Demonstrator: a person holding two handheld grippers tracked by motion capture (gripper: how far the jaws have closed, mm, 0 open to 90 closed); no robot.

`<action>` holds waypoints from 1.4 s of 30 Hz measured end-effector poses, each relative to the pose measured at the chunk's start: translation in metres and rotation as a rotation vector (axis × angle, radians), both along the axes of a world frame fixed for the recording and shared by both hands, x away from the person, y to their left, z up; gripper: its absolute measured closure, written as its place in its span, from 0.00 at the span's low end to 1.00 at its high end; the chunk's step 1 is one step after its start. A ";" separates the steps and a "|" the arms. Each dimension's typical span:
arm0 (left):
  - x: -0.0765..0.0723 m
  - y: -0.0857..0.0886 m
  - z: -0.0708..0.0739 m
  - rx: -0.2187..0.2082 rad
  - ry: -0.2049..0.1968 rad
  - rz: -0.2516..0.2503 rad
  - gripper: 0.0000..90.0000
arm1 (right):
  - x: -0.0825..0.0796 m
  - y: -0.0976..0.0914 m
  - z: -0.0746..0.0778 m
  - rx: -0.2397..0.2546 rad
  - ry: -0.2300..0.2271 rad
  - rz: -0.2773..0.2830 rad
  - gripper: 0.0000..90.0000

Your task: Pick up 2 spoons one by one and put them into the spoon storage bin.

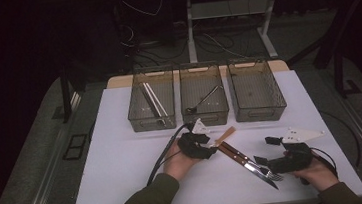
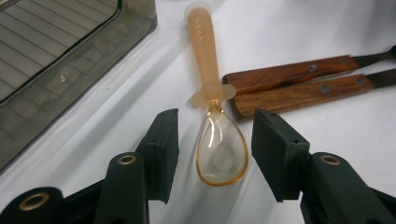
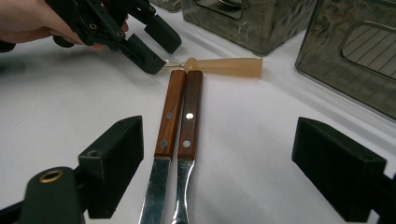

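An amber translucent plastic spoon [image 2: 219,151] lies on the white table, its handle [image 1: 225,134] pointing toward the bins. My left gripper [image 2: 215,151] straddles the spoon's bowl; a gap shows between each pad and the bowl, so it is open. Beside the spoon lie a knife [image 3: 168,116] and a fork [image 3: 190,116] with wooden handles, side by side, also seen in the high view as the knife and fork [image 1: 247,160]. My right gripper [image 3: 217,172] stands wide open just short of their blades, holding nothing. The high view shows the left gripper [image 1: 211,148] at centre and the right gripper [image 1: 265,150] at right.
Three smoky see-through bins stand in a row at the back of the table [image 1: 124,157]. The left bin [image 1: 153,117] holds pale sticks, the middle bin [image 1: 205,114] a dark utensil, and nothing shows in the right bin [image 1: 258,109]. A bin wall [image 2: 70,79] is close on the left.
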State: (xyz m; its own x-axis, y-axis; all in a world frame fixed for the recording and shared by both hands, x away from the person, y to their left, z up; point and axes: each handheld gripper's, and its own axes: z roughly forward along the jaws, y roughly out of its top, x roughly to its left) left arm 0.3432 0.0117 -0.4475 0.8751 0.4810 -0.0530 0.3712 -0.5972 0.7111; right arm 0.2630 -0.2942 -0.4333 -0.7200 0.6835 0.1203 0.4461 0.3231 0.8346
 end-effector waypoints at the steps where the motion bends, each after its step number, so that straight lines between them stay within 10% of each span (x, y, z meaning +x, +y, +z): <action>1: 0.001 0.001 0.000 0.004 -0.001 -0.002 0.56 | 0.000 0.000 0.000 0.002 0.001 -0.002 0.18; 17: 0.009 0.009 0.000 0.069 -0.071 0.024 0.65 | 0.000 0.000 0.000 0.000 0.001 -0.001 0.18; 24: 0.018 0.004 0.003 0.033 -0.066 0.000 0.64 | 0.000 0.000 0.000 0.000 0.001 0.001 0.18; 42: 0.033 -0.018 -0.003 -0.039 0.045 -0.092 0.72 | 0.000 0.001 -0.001 0.000 0.008 0.004 0.19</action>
